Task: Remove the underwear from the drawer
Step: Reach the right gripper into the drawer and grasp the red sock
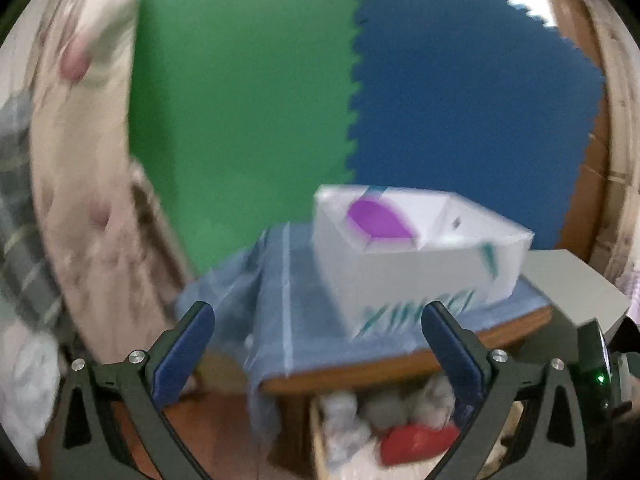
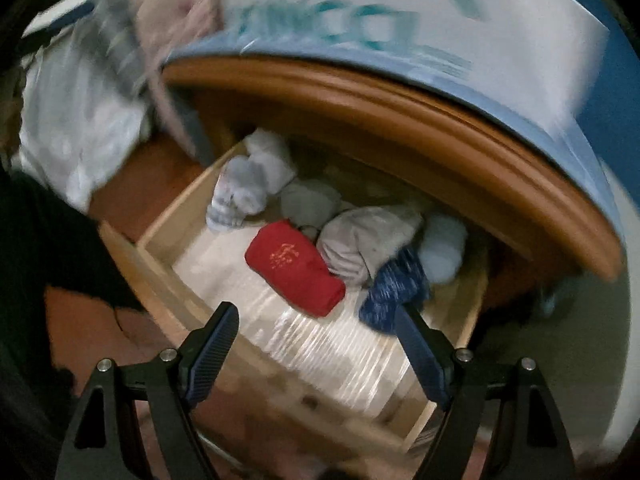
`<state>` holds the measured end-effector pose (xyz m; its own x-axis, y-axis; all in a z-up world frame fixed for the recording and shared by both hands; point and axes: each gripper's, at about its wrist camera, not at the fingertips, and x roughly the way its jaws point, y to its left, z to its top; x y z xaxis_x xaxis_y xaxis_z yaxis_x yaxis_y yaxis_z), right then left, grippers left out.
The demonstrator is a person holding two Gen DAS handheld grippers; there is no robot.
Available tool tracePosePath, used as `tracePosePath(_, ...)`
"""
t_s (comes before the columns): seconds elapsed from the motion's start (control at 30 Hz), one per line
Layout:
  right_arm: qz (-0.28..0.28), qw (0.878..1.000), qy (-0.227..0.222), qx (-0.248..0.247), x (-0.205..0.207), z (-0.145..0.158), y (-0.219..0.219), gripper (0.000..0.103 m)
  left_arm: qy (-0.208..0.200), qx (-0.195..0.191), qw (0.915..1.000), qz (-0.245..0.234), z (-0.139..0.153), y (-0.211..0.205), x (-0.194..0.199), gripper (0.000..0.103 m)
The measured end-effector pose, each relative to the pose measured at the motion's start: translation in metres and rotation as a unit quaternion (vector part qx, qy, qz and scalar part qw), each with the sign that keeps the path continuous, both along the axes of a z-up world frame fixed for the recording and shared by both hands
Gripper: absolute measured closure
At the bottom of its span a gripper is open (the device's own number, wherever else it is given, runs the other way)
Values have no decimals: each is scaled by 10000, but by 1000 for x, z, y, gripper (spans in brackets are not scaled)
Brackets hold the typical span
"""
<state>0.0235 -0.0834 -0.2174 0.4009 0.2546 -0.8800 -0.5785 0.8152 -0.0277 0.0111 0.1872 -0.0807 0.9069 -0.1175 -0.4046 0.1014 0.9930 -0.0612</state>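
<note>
Right wrist: hand-held gripper [image 2: 316,320] wide open, empty, above drawer [image 2: 160,276]

The drawer [image 2: 160,276] is of pale wood, and its floor is white with a shine. Inside it, the folded piece in the middle [image 2: 294,266] is red with small gold marks. To the right of the red piece lies a piece in dark blue with white speckles [image 2: 394,292], and behind the red piece are grey pieces [image 2: 360,240] and pale blue ones [image 2: 244,196].

Above the drawer the table edge [image 2: 400,120] is orange-brown, with a blue cloth [image 1: 304,320] over it. On the cloth stands a white box [image 1: 420,272] with teal letters and a purple shape inside. Behind the box the wall mats are green [image 1: 240,100] and dark blue [image 1: 460,100].
</note>
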Motion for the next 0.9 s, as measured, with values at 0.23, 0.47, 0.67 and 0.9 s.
tracePosePath(0.23,747,9924,689,-688,38,-47,64,20,39,-929,9950,359,-16,43,0,0)
tracePosePath(0.47,1236,9807,801,-1289,51,-85,88,20,175,-1193,9924,250,-16,48,-4,0)
tracePosePath(0.67,1881,9652,861,-1601,53,-111,111,21,407,-1346,9897,265,-22,50,3,0)
tracePosePath(0.9,1840,9574,1000,-1987,61,-147,117,43,567,-1469,9870,311,-28,51,9,1)
